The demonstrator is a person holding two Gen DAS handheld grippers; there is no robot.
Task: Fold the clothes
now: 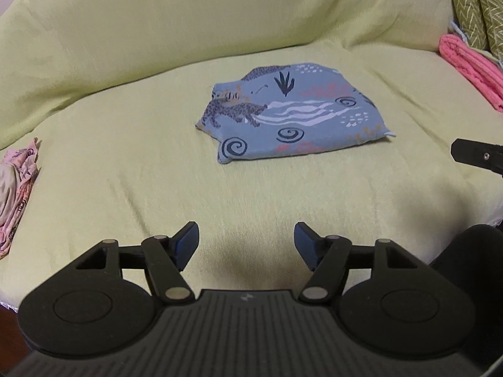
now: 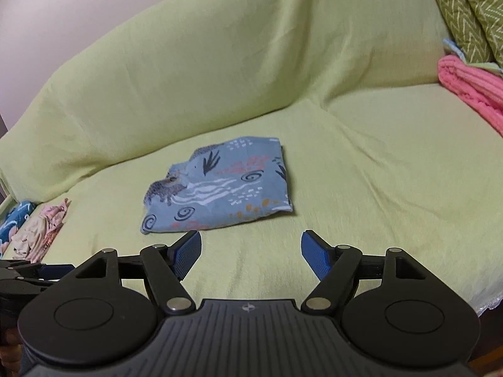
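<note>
A folded blue garment (image 1: 289, 116) with a leopard, swirls and plant prints lies flat on the yellow-green sofa cover (image 1: 125, 172). My left gripper (image 1: 246, 245) hangs open well in front of it, nothing between its blue pads. In the right wrist view the same garment (image 2: 220, 188) lies just beyond my right gripper (image 2: 251, 251), which is open and empty too. Part of the right gripper (image 1: 478, 157) shows at the right edge of the left wrist view. The left gripper (image 2: 28, 275) appears at the lower left of the right wrist view.
A crumpled pink patterned garment (image 1: 17, 188) lies at the left of the seat, with a dark blue patterned piece (image 2: 15, 223) beside it. A pink ribbed cloth (image 2: 471, 91) and green zigzag cushions (image 2: 465, 12) sit at the right. The sofa backrest (image 2: 220, 72) rises behind.
</note>
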